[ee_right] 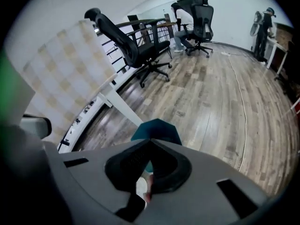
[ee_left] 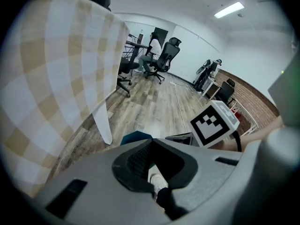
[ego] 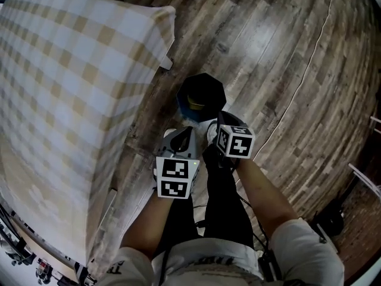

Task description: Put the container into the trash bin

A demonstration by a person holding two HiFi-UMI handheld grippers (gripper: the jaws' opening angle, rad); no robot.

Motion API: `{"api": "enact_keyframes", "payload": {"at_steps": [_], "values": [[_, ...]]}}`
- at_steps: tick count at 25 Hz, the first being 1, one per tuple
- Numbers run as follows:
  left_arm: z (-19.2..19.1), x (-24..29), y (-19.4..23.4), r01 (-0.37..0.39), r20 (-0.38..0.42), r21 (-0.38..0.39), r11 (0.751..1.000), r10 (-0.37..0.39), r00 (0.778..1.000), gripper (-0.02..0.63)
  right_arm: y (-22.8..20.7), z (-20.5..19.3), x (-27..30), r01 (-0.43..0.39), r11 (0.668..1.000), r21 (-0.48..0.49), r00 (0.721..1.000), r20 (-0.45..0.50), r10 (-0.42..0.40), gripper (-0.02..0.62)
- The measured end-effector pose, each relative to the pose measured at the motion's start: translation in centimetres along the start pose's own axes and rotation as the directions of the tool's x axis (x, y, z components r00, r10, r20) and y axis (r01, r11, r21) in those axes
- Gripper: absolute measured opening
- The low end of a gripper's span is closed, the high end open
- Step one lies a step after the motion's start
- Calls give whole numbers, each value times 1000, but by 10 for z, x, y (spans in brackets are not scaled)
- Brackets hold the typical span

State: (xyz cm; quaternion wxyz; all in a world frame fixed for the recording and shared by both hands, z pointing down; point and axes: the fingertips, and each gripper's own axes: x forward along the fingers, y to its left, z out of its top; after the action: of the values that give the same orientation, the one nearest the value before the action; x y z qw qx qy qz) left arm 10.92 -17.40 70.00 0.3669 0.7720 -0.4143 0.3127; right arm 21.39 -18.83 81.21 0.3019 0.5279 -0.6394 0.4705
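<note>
The trash bin [ego: 202, 92] stands on the wood floor beside the table: a blue tub lined with a black bag. Inside its near edge lies a yellowish thing [ego: 196, 104], too small to tell if it is the container. My left gripper [ego: 188, 131] hangs just short of the bin's near rim, jaws together and nothing between them. My right gripper [ego: 216, 126] hangs beside it on the right, also shut and empty. In the left gripper view the left gripper [ee_left: 152, 140] points past the bin's blue edge [ee_left: 136, 137]. The right gripper [ee_right: 151, 139] has the bin [ee_right: 157, 129] just beyond its tips.
A table with a beige checked cloth [ego: 71, 100] fills the left side, its white leg [ee_left: 104, 125] close to the bin. A white cable [ego: 309, 70] runs over the floor at the right. Office chairs [ee_right: 136, 46] stand further off. The person's legs and shoes are under the grippers.
</note>
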Motion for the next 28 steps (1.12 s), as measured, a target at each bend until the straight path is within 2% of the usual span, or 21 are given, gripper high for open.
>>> {"api": "enact_keyframes", "payload": {"at_steps": [5, 8, 11, 17, 19, 22, 24, 28], "values": [[38, -40, -25, 7, 43, -43, 999, -5, 999, 5, 26, 43, -80, -35, 999, 24, 994, 105, 32, 3], [83, -70, -26, 20, 89, -79, 997, -13, 996, 5, 55, 96, -134, -51, 998, 32, 978, 204, 44, 3], [142, -95, -37, 30, 171, -44, 999, -22, 985, 5, 71, 163, -194, -54, 999, 0, 933, 357, 51, 3], [208, -187, -111, 41, 251, 51, 998, -52, 967, 5, 83, 195, -344, -106, 994, 16, 860, 503, 84, 3], [240, -222, -123, 41, 296, 89, 995, -66, 953, 5, 98, 217, -388, -132, 991, 13, 819, 564, 102, 3], [289, -268, -139, 34, 386, 147, 989, -89, 918, 5, 120, 268, -450, -136, 990, -39, 724, 678, 126, 3], [295, -295, -159, 31, 423, 174, 984, -103, 900, 4, 129, 280, -491, -109, 990, -94, 670, 729, 143, 3], [308, -340, -191, 7, 484, 239, 971, -125, 866, 5, 140, 287, -560, -73, 987, -146, 597, 786, 161, 3]]}}
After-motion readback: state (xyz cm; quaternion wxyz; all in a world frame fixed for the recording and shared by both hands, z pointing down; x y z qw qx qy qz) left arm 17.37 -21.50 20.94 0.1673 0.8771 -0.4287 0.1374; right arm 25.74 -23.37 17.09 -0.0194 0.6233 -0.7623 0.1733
